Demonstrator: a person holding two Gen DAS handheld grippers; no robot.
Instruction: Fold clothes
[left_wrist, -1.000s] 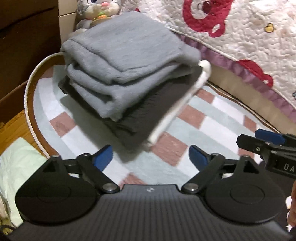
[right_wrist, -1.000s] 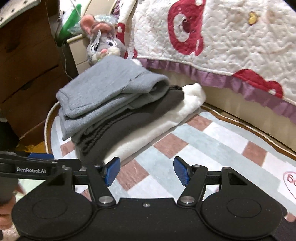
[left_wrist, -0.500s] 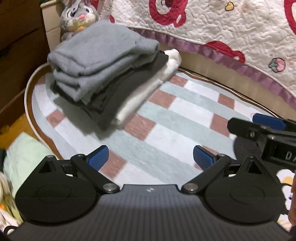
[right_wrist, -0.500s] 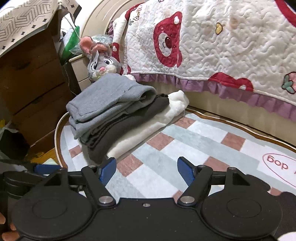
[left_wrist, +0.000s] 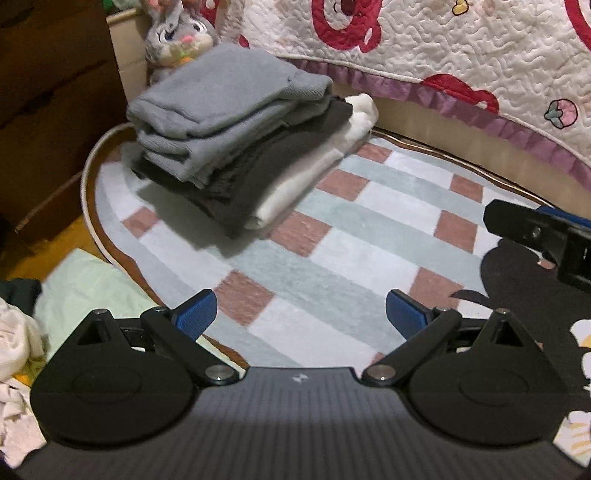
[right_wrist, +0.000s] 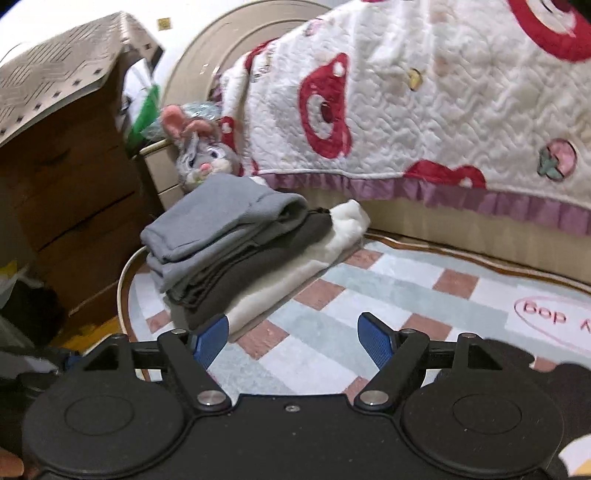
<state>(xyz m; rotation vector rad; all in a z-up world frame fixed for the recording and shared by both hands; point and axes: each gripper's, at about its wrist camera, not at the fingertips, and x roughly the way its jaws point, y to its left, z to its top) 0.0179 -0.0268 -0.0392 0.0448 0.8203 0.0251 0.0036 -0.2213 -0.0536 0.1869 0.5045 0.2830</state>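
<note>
Compared with one second ago, both wrist cameras have pulled back from the stack of folded clothes (left_wrist: 243, 136), so the stack now sits farther away, at the far left end of the checked rug (left_wrist: 332, 258), just beside the plush rabbit (right_wrist: 199, 162) and the bed quilt (right_wrist: 424, 110). The left gripper (left_wrist: 299, 314) and the right gripper (right_wrist: 291, 341) both stand wide apart and hold nothing. I judge that this garment is finished, and the unfolded pale clothes (left_wrist: 14, 343) at the left are probably the next to fold.
</note>
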